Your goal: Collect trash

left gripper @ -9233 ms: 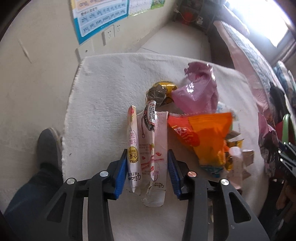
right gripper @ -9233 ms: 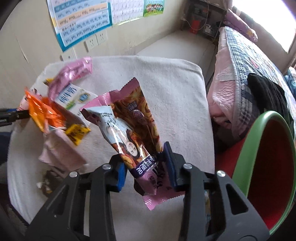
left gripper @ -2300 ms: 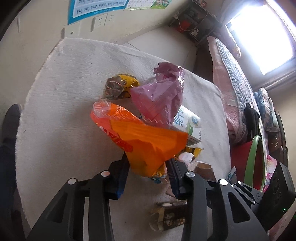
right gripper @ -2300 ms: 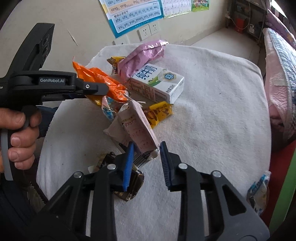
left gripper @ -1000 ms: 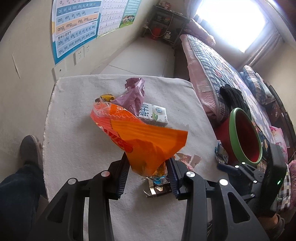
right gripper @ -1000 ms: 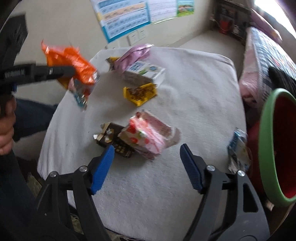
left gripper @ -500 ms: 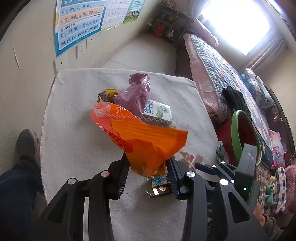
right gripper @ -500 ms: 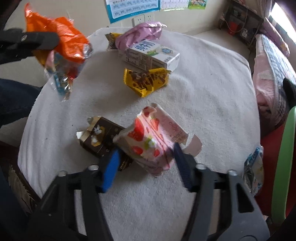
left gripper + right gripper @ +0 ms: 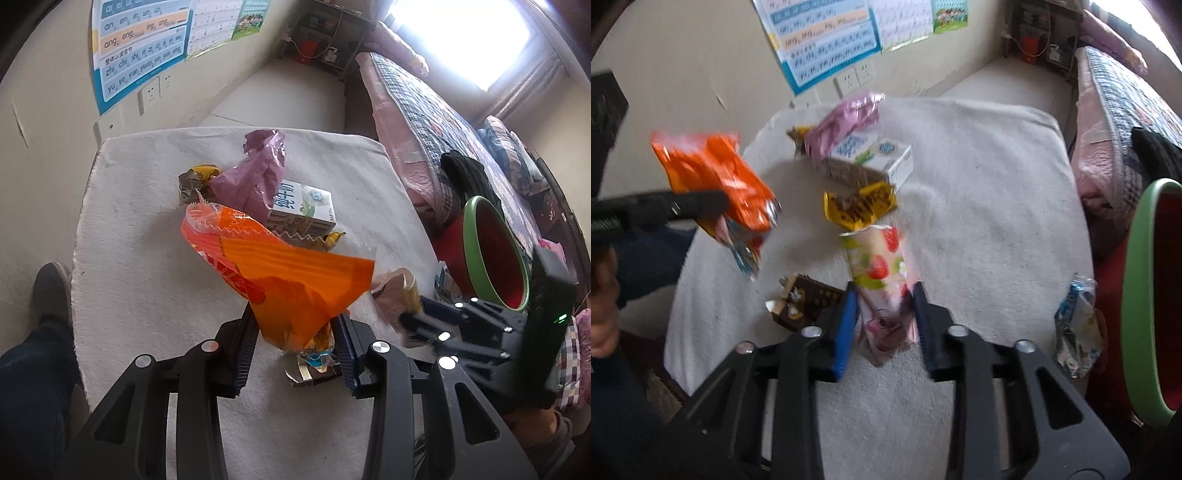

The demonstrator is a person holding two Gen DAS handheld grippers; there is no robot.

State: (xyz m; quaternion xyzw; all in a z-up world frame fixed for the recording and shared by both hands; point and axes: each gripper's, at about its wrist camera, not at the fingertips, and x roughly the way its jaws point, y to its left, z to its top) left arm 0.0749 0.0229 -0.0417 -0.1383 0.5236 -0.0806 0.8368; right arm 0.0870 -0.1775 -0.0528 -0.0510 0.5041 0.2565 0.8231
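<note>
- My left gripper (image 9: 297,343) is clenching an orange wrapper (image 9: 284,280), lifting it clear above the towel-covered worktop (image 9: 147,266).
- My right gripper (image 9: 884,317), whose jaws have just been closing, is grasping a strawberry-print wrapper (image 9: 877,266) at the worktop.
- A milk carton (image 9: 871,157), a yellow wrapper (image 9: 858,206) and a brown wrapper (image 9: 801,301) are lying near it.
- A green-rimmed bin (image 9: 1145,295) is standing beside the worktop.

Daylight pours from a window (image 9: 476,37) at the top right of the left wrist view and blows out to white glare. The surface (image 9: 147,236) is evenly lit with soft shadows. Both fisheye views bend straight lines and darken at the corners. The right wrist view is motion-blurred, most on the orange wrapper (image 9: 713,184)
</note>
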